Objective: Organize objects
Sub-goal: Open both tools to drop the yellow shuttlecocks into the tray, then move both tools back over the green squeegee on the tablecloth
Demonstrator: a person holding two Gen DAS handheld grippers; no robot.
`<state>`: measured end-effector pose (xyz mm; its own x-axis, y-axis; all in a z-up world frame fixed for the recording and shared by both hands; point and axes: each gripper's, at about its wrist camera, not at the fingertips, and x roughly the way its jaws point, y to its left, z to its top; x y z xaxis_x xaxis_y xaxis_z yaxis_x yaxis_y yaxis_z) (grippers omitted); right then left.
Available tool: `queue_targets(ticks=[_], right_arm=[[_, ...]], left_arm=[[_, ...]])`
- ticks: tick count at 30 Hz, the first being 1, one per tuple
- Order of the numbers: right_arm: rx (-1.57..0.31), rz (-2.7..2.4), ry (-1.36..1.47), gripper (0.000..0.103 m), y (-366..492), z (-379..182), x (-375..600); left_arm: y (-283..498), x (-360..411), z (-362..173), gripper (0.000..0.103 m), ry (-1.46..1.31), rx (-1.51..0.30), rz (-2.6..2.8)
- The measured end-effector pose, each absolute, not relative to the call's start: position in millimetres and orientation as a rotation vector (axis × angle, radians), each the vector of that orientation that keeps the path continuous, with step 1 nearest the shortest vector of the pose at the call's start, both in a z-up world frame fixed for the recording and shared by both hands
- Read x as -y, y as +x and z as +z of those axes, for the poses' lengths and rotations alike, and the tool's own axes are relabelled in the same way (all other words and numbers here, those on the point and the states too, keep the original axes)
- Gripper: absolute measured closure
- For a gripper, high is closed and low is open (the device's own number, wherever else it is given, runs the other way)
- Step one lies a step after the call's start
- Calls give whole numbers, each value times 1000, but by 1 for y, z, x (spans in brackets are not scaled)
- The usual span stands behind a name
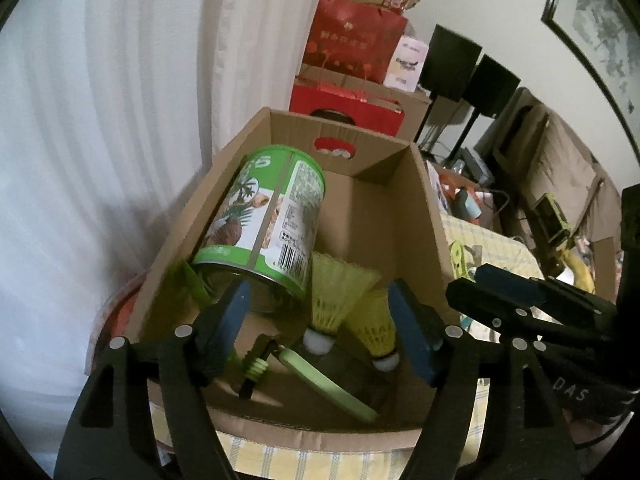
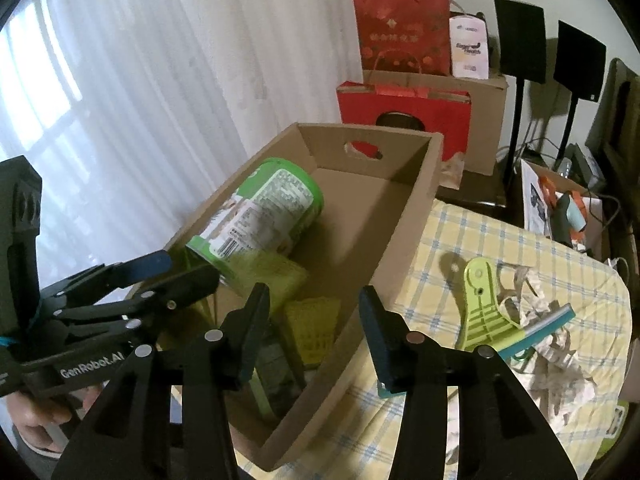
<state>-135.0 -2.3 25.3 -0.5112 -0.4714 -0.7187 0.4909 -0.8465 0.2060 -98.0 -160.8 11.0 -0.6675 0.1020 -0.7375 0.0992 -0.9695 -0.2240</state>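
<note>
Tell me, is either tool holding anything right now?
No. Both the left tool and right tool are open and empty above the box.

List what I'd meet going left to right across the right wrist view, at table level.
Left gripper → green can in the cardboard box → green clip on the checked cloth → crumpled paper.

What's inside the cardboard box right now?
The cardboard box holds a green can lying on its side, two yellow shuttlecocks, and a light green handled item. The can and tools cover part of the floor.
</note>
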Motion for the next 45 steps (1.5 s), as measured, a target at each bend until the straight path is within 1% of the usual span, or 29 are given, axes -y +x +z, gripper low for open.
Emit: queue_targets(ticks=[2,5,8,10,14,16,19,20,23,27,29,30,40,45], right_arm=[[-31,-2350,1096,54,-133,28,-3],[-34,-2380,1076,53,-130,32,-11],[-41,-2417,1060,47,-127,37,-21],[-40,-2441,1054,40,-125,38,-27],[-37,-2483,1046,34,-124,41,-39],[-32,-2500,1044,27,-123,42,-46],[-23,-2516,1041,22,-121,43,-54],[-22,-2519,1040,22,-120,44,-57],[1,-2516,1047,18,-120,44,-68],[-12,-2541,1048,15,-118,44,-81],[-8,-2547,1045,8,-117,45,-88],[0,-2550,1043,1,-116,45,-94],[-7,-2625,1040,0,-113,51,-135],[9,-2655,1066,0,-112,48,-158]], left_arm=[[-96,159,14,30,-1271,373,2847],[-94,156,18,29,-1263,341,2860],[-91,150,19,26,-1256,302,2874],[-90,147,20,23,-1251,284,2883],[-87,142,22,10,-1219,280,2890],[-86,140,24,8,-1200,288,2889],[-84,136,28,5,-1181,288,2890],[-84,135,28,3,-1177,288,2888],[-85,130,31,2,-1172,271,2884],[-83,120,33,2,-1160,224,2893],[-83,116,35,1,-1148,219,2889],[-83,113,36,0,-1139,215,2889],[-87,82,37,0,-1131,230,2811],[-88,62,38,0,-1112,155,2813]])
